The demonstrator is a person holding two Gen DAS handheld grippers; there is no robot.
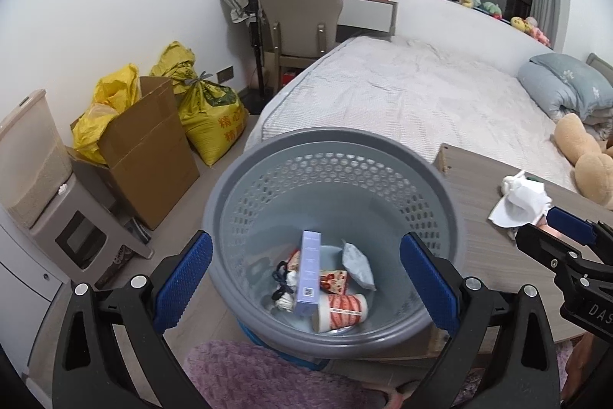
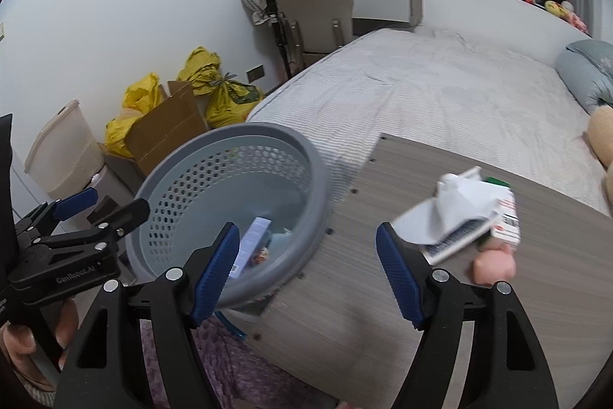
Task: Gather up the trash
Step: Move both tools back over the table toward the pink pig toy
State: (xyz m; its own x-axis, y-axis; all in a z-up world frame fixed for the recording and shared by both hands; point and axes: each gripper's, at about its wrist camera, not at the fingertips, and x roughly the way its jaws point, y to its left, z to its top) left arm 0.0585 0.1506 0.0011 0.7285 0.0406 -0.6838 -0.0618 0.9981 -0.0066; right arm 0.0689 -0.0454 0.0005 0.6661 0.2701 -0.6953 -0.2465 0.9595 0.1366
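My left claw (image 1: 306, 284) hangs with its pads spread wide and nothing between them, over the grey bin (image 1: 433, 179), where a box (image 1: 309, 275), a cup (image 1: 343, 309), a pouch (image 1: 358, 265) and other scraps lie at the bottom. My right claw (image 2: 308, 276) is spread wide too and bare, above the table (image 2: 383, 294) just beside the bin. The remaining trash, a crumpled tissue (image 2: 456, 209) over a small carton (image 2: 507, 221), sits on the table near my right pad.
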